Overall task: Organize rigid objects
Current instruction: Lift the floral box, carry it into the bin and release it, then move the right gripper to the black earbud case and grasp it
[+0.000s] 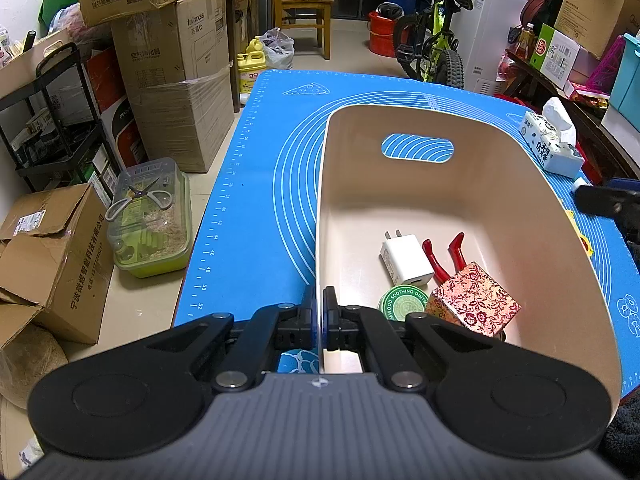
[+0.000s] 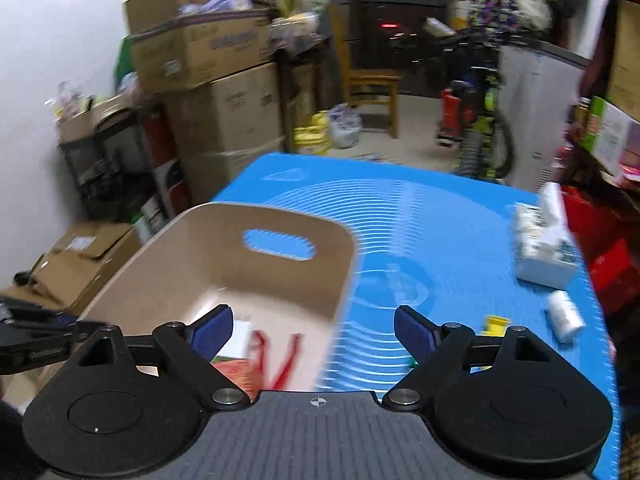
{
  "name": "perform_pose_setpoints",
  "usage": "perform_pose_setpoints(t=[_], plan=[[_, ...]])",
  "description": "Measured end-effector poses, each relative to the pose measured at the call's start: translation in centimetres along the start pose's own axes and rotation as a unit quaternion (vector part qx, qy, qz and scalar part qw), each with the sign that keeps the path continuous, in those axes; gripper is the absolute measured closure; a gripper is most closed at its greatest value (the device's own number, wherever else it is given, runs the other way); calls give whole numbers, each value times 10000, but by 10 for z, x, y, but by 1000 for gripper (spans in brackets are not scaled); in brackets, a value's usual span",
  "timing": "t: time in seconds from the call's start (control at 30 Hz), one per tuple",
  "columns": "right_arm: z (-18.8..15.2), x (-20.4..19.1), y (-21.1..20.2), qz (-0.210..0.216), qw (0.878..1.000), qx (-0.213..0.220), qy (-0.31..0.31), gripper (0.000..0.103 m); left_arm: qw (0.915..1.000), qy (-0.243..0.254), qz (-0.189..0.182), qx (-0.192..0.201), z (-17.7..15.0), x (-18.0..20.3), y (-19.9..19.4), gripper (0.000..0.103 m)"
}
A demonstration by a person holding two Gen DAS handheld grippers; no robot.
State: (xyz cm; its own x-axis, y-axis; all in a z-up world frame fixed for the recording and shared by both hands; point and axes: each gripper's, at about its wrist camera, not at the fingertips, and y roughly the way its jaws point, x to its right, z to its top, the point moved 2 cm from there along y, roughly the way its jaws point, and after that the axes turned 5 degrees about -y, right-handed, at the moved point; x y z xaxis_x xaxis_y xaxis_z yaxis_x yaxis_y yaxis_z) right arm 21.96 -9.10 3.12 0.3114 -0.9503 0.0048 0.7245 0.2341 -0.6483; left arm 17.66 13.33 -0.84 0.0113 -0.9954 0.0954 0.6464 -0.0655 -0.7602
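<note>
**Left clamp on bin wall, right spread wide**

I am pinching the beige bin (image 1: 500, 184) by its near-left wall with the left gripper (image 1: 319, 308), jaws nearly closed on it. My right gripper (image 2: 313, 330) is hanging wide apart, holding nothing. The bin is sitting on the blue mat (image 1: 256, 184), holding a white charger (image 1: 405, 261), red-handled pliers (image 1: 438, 258), a patterned box (image 1: 474, 300) and a green tin (image 1: 402, 303).

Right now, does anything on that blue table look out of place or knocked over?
A small white bottle lies on its side on the blue mat, outside the beige bin. Otherwise nothing stands out; the right view is blurred.
</note>
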Motion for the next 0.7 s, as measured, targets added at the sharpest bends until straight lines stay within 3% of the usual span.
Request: perform_pose_setpoints(t=[0.33, 0.7], plan=[[-40, 70, 15, -781, 9944, -279, 650, 14, 10000, 5, 1, 1, 0, 0, 0, 99], [-94, 90, 54, -1191, 9836, -551, 1235, 14, 10000, -9, -4, -3, -1, 0, 0, 99]])
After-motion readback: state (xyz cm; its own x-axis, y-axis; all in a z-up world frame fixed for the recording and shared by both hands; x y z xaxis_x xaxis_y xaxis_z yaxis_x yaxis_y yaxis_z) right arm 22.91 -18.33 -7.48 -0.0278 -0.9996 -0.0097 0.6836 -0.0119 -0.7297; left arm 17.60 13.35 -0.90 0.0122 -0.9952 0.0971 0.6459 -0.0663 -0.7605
